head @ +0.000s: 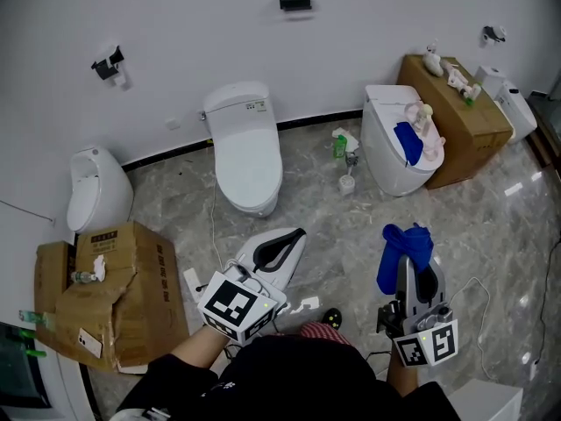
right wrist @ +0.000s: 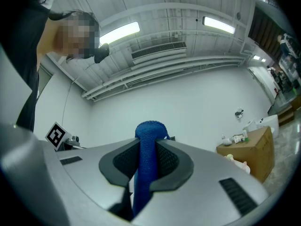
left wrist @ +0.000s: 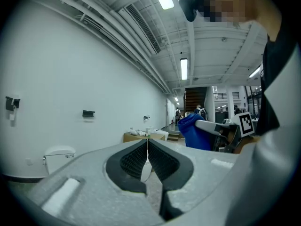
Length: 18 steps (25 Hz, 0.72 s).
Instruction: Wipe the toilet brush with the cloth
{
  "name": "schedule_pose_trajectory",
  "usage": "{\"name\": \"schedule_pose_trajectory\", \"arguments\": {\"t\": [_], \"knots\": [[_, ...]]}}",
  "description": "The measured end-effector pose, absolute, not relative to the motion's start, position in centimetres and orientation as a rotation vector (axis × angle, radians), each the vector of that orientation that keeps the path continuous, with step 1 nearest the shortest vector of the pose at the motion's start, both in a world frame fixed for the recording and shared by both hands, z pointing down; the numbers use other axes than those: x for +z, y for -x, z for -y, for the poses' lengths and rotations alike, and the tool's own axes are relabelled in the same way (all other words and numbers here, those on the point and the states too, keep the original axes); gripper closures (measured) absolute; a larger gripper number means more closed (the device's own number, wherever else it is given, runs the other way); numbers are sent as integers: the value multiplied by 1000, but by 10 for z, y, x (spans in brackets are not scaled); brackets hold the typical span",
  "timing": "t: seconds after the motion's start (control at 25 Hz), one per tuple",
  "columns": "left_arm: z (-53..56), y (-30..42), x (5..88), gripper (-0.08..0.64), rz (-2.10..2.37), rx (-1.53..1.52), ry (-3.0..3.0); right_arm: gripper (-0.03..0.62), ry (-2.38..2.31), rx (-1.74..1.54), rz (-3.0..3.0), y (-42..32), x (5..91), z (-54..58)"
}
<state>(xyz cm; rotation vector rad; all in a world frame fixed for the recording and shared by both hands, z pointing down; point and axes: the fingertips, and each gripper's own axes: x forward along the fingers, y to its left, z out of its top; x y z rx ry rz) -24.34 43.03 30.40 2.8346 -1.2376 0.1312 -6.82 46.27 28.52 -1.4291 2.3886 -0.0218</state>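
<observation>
Head view: both grippers held out toward white toilets [head: 248, 152].
L gripper [left wrist: 147, 147]: jaws pressed together, empty; free to take brush.
R gripper [right wrist: 149, 149]: pinching blue knit cloth [right wrist: 149, 135], end hanging free for wiping.
Toilet brush: prob. small white item [head: 348, 181] on floor btw. toilets; unconfirmed.

Bright ceiling strips — fisheye edges.

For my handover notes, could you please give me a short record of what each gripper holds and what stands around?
left gripper: shut, empty
right gripper: shut on the blue cloth
straight ahead: white toilet against the wall
right: second toilet, another cloth lying on it
left: torn cardboard box
toilet brush: cannot be made out for sure
</observation>
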Motion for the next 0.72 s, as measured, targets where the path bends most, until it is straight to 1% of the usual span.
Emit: {"name": "schedule_pose_trajectory", "arguments": {"t": [0.72], "knots": [[-406,140,308,557,1222,180,-2865,528,1426,-50,-2362,-35,295,-443]]}}
